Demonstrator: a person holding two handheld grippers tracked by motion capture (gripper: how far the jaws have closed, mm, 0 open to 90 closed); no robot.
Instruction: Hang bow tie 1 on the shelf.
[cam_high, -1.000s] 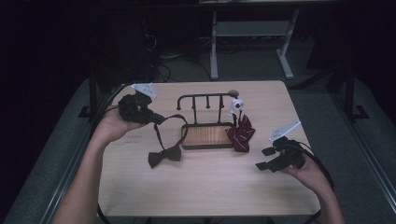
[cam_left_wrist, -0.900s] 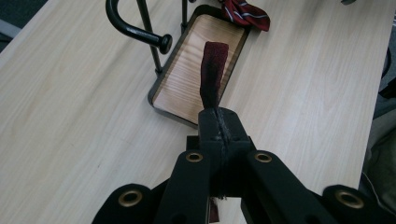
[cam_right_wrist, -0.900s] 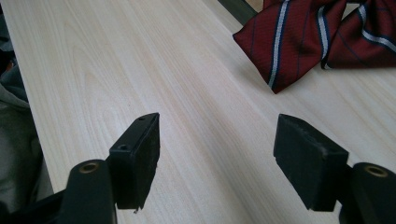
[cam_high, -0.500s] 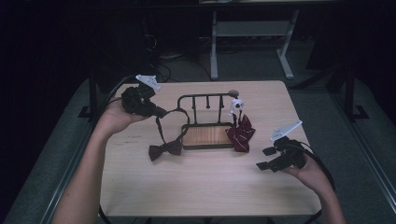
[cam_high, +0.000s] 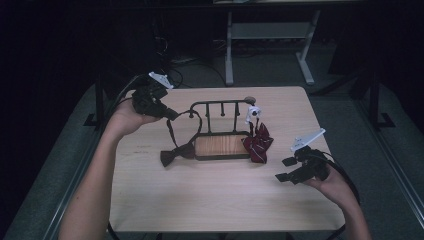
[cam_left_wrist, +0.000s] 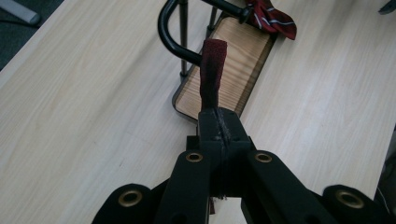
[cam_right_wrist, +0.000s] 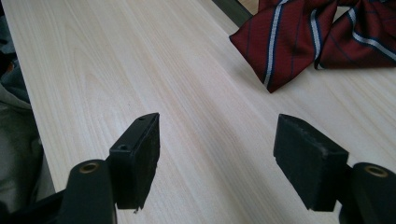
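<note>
My left gripper (cam_high: 171, 114) is shut on the dark red strap (cam_left_wrist: 212, 65) of a dark bow tie (cam_high: 175, 155), near the table's far left. The strap hangs in a loop beside the left end of a black metal rack (cam_high: 220, 104) with a wooden base (cam_high: 222, 147); its bow rests on the table by the base's left corner. In the left gripper view the pinched strap stands up from the jaws (cam_left_wrist: 219, 116) before the rack's curved end (cam_left_wrist: 169, 32). A red striped bow tie (cam_high: 258, 143) lies against the rack's right end. My right gripper (cam_high: 285, 170) is open and empty, right of it.
A small white piece (cam_high: 253, 112) sits at the right end of the rail. In the right gripper view the striped bow tie (cam_right_wrist: 317, 37) lies ahead of the open jaws (cam_right_wrist: 217, 158) on bare light wood (cam_right_wrist: 116, 60). The table's near half (cam_high: 215, 195) is bare.
My left gripper has moved toward the far side of the table with the strap, dragging the dark bow a little closer to the rack. The right gripper has stayed put.
</note>
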